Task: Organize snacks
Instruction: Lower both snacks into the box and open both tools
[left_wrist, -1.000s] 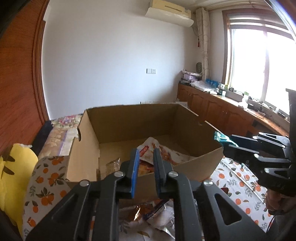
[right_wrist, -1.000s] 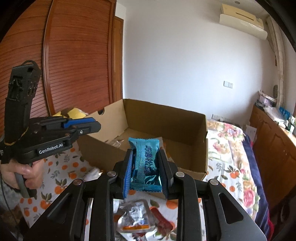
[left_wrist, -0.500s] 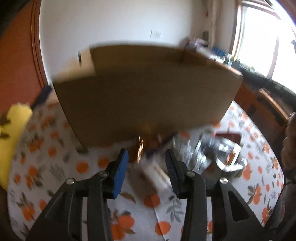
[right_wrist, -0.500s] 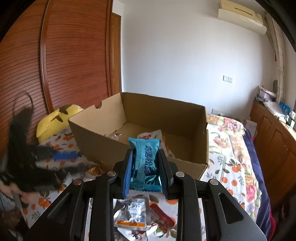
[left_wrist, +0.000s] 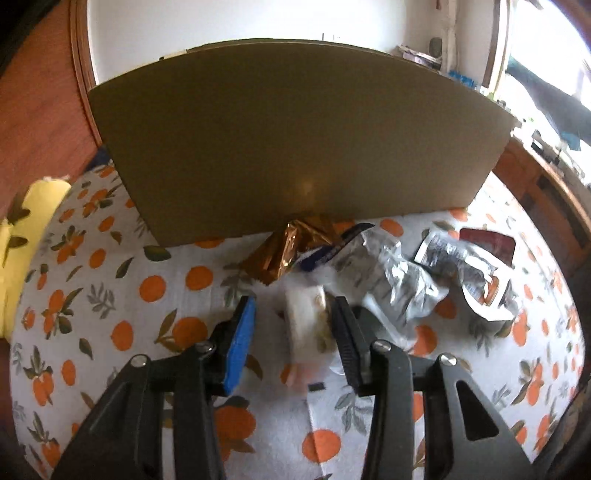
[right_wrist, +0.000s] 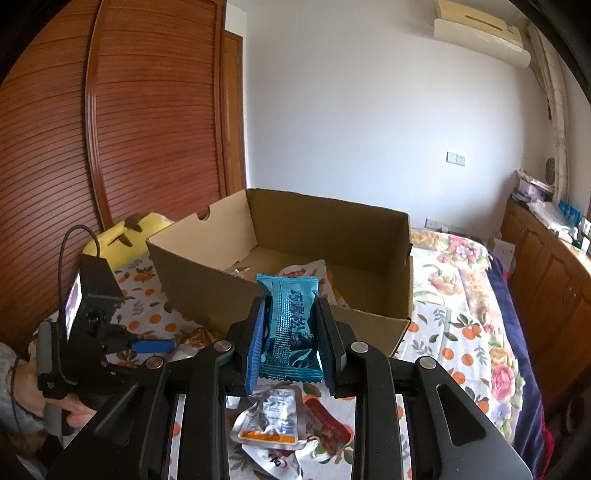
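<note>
- Landmark: an open cardboard box (right_wrist: 280, 266) stands on a bed spread with an orange-print cloth (left_wrist: 110, 295); a few wrappers lie on the box floor.
- Right gripper (right_wrist: 291, 332): the fingers clamp a blue snack packet (right_wrist: 290, 325) upright, held in the air in front of the box's near wall.
- Left gripper (left_wrist: 291, 332): fingers partly apart, angled down at the cloth just before the box's near wall. A white snack packet (left_wrist: 308, 325) lies between them, close against the right-hand finger; the picture is blurred there, and no squeeze on it shows.
- Loose snacks on the cloth before the box: a gold foil packet (left_wrist: 288, 247) touching the foot of the near wall, a crumpled silver wrapper (left_wrist: 399, 280) beside it, a dark red packet (left_wrist: 487, 240) further to the right.
- A yellow cushion (right_wrist: 122, 236) sits left of the box, against a ribbed wooden wardrobe door (right_wrist: 129, 110).
- Behind the box: a white wall with a wall switch (right_wrist: 455, 158) and an air conditioner (right_wrist: 480, 26) high up.
- Right of the box: a floral bedspread (right_wrist: 461, 266), then low wooden cabinets (right_wrist: 546, 266) with clutter on top.
- A hand (right_wrist: 74, 410) grips the left gripper's handle, left of the box.
</note>
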